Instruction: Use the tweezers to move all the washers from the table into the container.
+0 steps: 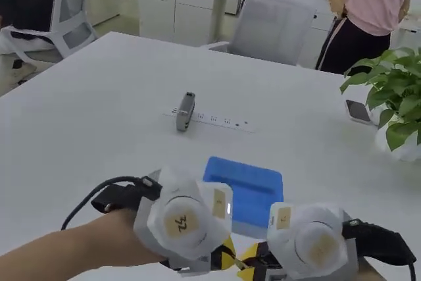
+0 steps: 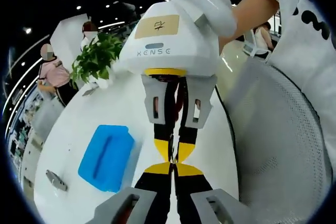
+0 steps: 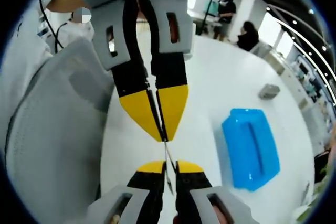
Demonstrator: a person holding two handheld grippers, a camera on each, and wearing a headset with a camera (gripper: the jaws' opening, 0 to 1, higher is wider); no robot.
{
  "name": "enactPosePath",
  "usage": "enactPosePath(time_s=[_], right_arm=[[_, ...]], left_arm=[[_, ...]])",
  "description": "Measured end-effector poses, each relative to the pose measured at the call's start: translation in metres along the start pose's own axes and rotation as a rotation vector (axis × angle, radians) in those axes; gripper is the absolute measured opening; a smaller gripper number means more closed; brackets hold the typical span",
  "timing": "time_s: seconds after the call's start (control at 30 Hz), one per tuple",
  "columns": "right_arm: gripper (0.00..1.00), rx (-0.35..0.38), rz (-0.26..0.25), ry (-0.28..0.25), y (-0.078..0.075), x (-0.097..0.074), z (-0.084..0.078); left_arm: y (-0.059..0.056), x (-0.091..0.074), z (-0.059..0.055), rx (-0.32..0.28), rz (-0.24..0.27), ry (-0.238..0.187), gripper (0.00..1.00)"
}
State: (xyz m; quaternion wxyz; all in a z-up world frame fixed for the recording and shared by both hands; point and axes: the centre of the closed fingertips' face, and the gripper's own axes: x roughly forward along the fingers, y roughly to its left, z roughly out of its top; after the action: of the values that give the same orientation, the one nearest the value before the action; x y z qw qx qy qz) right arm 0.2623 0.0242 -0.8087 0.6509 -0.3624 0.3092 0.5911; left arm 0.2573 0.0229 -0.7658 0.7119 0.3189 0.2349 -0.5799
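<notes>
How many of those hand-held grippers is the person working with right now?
2. The left hand-held gripper and the right hand-held gripper meet tip to tip at the near edge of the table, just before the blue container, both apparently closed on the tweezers.

head: above, forward-down | gripper views: close, face-to-face | shared: blue container [image 1: 243, 185]

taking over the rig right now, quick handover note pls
Left gripper: shut on the tweezers, tip to tip with the other.
Right gripper: shut on the same tweezers.
Blue container: on the table, just beyond both grippers.
Done: cannot tell whether any washers are in.
Left: settle the tweezers in one gripper, then move the washers.
</notes>
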Motion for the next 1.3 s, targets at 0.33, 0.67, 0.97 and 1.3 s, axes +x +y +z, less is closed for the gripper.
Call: enactPosePath(time_s=[0.33,0.67,0.97,1.3], right_arm=[[0.04,0.175,0.032,-0.014,-0.004,0.029,-0.008],[0.16,0.411,0.031,-0.100,0.006,0.028,-0.007],[0.31,0.616,-0.170,-0.264,0.014,-0.033,-0.012],[0.46,0.731,-0.363,-0.363,0.010,-0.080,-0.024]], left_arm=[[0.002,0.017,-0.043,0.001,-0.034,0.070,0.00],[-0.003,0.029,-0.069,-0.024,-0.067,0.116,0.00],[0.001,0.038,-0.091,-0.027,-0.056,0.194,0.00],[0.006,0.038,-0.098,-0.188,0.009,0.215,0.04]])
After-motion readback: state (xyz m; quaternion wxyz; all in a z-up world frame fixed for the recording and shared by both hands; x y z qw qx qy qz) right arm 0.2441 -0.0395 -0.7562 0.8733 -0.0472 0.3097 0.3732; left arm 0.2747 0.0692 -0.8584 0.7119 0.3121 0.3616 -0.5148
